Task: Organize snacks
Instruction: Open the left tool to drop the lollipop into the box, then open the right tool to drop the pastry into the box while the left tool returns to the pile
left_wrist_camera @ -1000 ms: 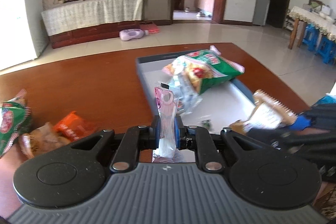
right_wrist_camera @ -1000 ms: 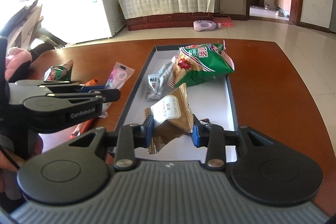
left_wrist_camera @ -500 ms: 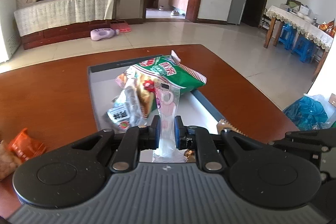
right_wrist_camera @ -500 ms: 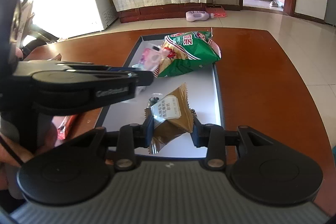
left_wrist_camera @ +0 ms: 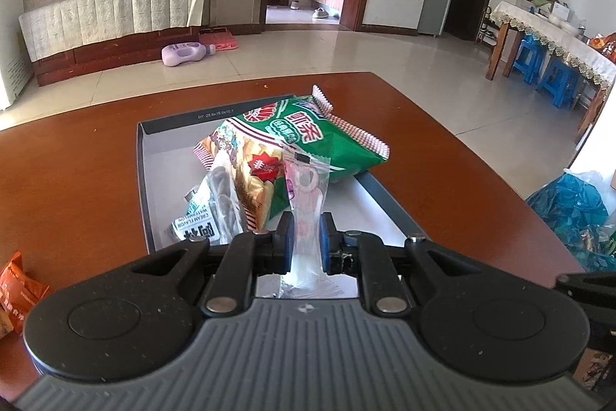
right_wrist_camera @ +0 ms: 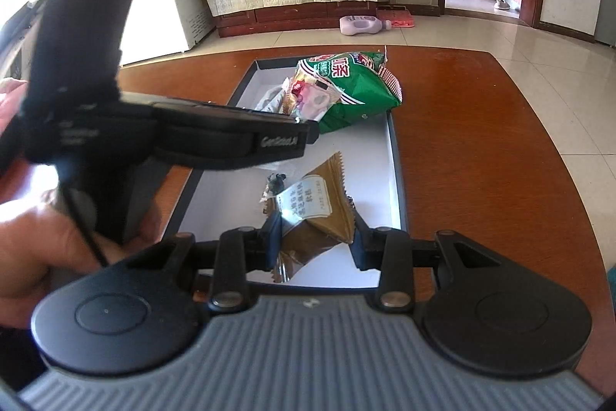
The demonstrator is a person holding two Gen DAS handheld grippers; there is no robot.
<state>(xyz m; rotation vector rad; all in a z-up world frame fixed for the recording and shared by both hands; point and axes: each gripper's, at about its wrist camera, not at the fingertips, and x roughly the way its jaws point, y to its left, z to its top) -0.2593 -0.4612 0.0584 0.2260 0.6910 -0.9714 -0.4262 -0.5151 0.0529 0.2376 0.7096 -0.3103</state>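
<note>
Two grippers, one snack each, both over the tray [left_wrist_camera: 143,180], which looks like the collection bin: green bag [left_wrist_camera: 308,145] and a grey-white pack [left_wrist_camera: 200,218] already lie inside, so my read is both held items are mid-delivery. Left gripper [left_wrist_camera: 304,237]: jaws nearly pressed together, pinching a thin clear-pink sachet [left_wrist_camera: 308,191] low on its body so the top stands up between the pads, in front of the green bag. Thin film, so a near-closed pinch makes sense. Right gripper [right_wrist_camera: 313,237]: jaws partly spread, clamped on a brown wrapper [right_wrist_camera: 308,214] with a white label, held at its lower end, above bare tray floor [right_wrist_camera: 369,156] nearer this side. Bulkier pack, hence the wider gap. A small dark candy [right_wrist_camera: 275,182] sits in the tray just beside that wrapper. One orange pack [left_wrist_camera: 15,284] is on the table [left_wrist_camera: 77,160], outside the tray at left; probably next to go. Release looks close for both.
</note>
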